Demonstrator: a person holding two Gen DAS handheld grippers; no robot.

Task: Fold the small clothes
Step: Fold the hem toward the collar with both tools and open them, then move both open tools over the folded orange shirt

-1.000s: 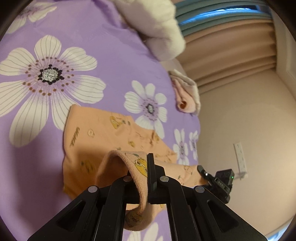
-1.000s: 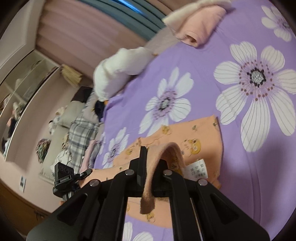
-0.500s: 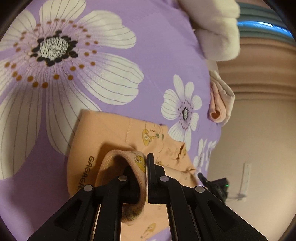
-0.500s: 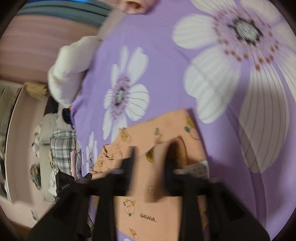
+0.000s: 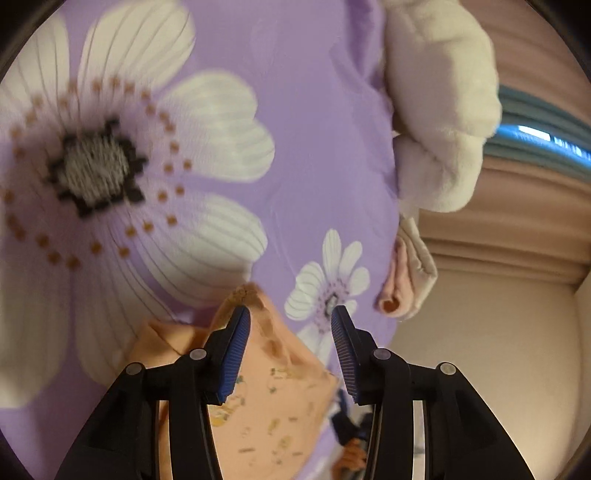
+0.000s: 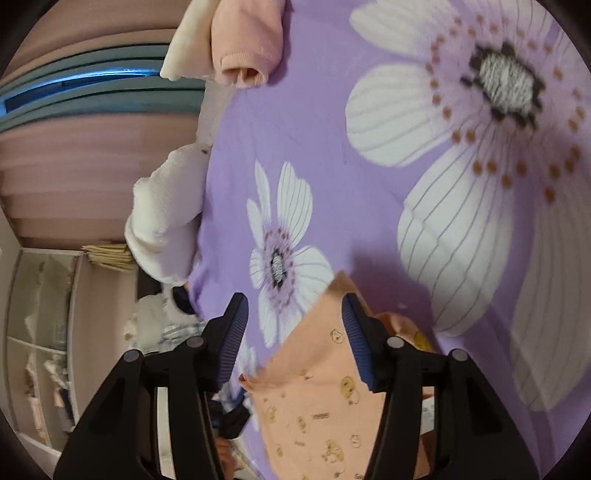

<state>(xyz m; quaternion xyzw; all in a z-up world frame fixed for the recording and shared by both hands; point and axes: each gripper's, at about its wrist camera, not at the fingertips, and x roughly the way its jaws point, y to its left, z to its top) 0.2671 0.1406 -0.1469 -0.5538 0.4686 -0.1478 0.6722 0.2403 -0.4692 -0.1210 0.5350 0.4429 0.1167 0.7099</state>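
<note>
Left wrist: orange garment (image 5: 273, 398) lies under opening left tool (image 5: 290, 317).

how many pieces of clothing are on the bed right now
3: the orange printed garment lies flat under both tools, a fluffy white garment sits at the bed's far edge, and a folded pink garment lies beside it. Others may lie outside the views.

Your left gripper (image 5: 291, 314) is opening, its blue-padded fingers (image 5: 236, 343) spread apart. Your right gripper (image 6: 293, 302) is opening too, both angled downward, gripping nothing.
</note>
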